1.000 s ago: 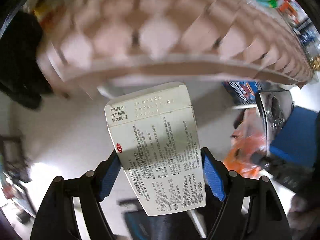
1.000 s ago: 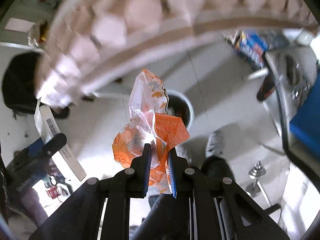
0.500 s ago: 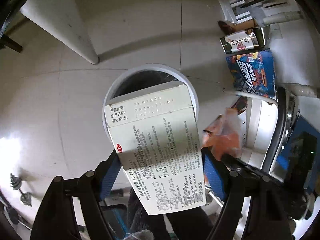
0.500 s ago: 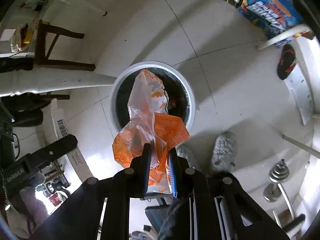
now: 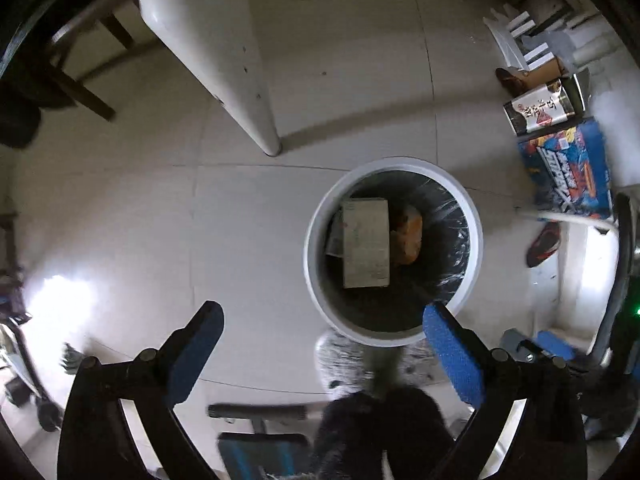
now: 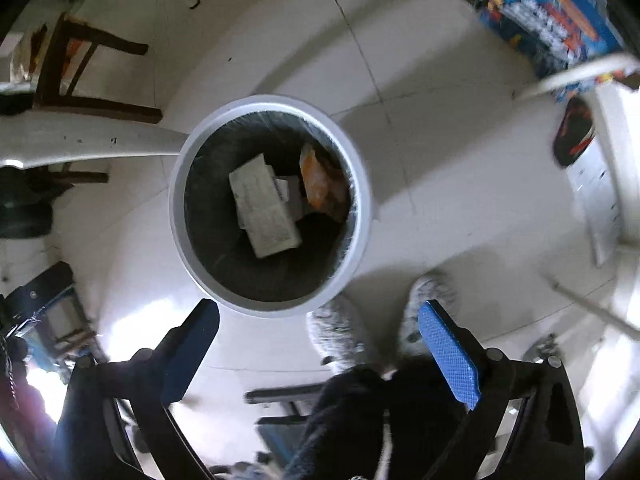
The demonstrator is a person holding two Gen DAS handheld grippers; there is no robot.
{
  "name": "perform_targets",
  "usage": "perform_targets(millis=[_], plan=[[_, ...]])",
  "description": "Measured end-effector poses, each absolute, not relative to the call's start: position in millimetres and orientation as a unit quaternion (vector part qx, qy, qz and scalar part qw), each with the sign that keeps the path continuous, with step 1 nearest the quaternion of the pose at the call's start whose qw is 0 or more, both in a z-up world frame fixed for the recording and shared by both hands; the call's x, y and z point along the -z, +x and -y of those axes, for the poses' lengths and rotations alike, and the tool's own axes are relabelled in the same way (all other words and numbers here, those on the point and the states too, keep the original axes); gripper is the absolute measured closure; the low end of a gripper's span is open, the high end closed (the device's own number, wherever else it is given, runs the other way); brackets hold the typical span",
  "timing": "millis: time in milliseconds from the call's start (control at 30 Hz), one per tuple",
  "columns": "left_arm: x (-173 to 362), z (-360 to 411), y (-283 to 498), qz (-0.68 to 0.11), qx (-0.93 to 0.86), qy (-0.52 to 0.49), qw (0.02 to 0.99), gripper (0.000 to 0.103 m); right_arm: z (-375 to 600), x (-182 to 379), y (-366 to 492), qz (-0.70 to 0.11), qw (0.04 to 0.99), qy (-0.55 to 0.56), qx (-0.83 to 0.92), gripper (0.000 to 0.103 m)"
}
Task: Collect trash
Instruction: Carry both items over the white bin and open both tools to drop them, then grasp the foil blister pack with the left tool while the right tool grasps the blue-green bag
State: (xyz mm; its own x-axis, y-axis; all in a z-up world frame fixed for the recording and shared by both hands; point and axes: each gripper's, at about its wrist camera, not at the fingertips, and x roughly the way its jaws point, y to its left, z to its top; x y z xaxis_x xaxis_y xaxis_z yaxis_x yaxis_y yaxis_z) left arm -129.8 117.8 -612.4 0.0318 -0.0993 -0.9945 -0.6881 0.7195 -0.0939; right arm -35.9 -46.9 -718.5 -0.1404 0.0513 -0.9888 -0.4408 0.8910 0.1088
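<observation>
Both grippers are hanging over a round white trash bin point(image 5: 394, 248) lined with a black bag, and both are looking straight down at it. The left gripper point(image 5: 322, 344) is standing with its jaws spread wide and nothing between the blue pads point(image 5: 452, 354). The right gripper point(image 6: 318, 340) is likewise gaping, its pads point(image 6: 448, 354) bare.

The trash is lying inside the bin. A pale printed medicine box point(image 5: 366, 249) is resting flat on the bag's floor, and the right wrist view is showing it point(image 6: 264, 206) tilted across the middle of the bin. Just beside it, toward the bin wall, an orange snack wrapper point(image 5: 409, 236) is lying crumpled; the right wrist view is showing the wrapper point(image 6: 318, 178) touching a smaller white item, which I cannot identify.

The bin is standing on a pale tiled floor point(image 5: 120, 220). A white table leg point(image 5: 224, 60) is reaching the floor near the bin's far side. The person's grey fuzzy slippers point(image 6: 344, 336) are standing at the bin's near rim. A blue printed carton point(image 5: 568, 168) is lying well apart, at the right.
</observation>
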Motion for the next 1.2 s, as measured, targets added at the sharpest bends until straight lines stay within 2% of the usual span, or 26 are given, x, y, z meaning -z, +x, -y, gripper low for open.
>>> perform_targets(millis=[200,567,1000,1200], plan=[[582,-104,-136,-0.661,-0.23,-0.27,0.661,0.001,36,676,-47,-0.7,0.662,-0.18,-0.197,0.002],[529,-90,-143,-0.658,-0.232,-0.261,0.667,0.001,33,599,-61,-0.685,0.671,-0.196,-0.203,0.002],[405,-67,-174,-0.652,-0.219,-0.262,0.677,0.001,33,449,-100,-0.666,0.677,-0.219,-0.224,0.002],[333,-71,-183,-0.636,-0.248,-0.255,0.685,0.001,31,373,-108,-0.672,0.678,-0.191,-0.229,0.002]])
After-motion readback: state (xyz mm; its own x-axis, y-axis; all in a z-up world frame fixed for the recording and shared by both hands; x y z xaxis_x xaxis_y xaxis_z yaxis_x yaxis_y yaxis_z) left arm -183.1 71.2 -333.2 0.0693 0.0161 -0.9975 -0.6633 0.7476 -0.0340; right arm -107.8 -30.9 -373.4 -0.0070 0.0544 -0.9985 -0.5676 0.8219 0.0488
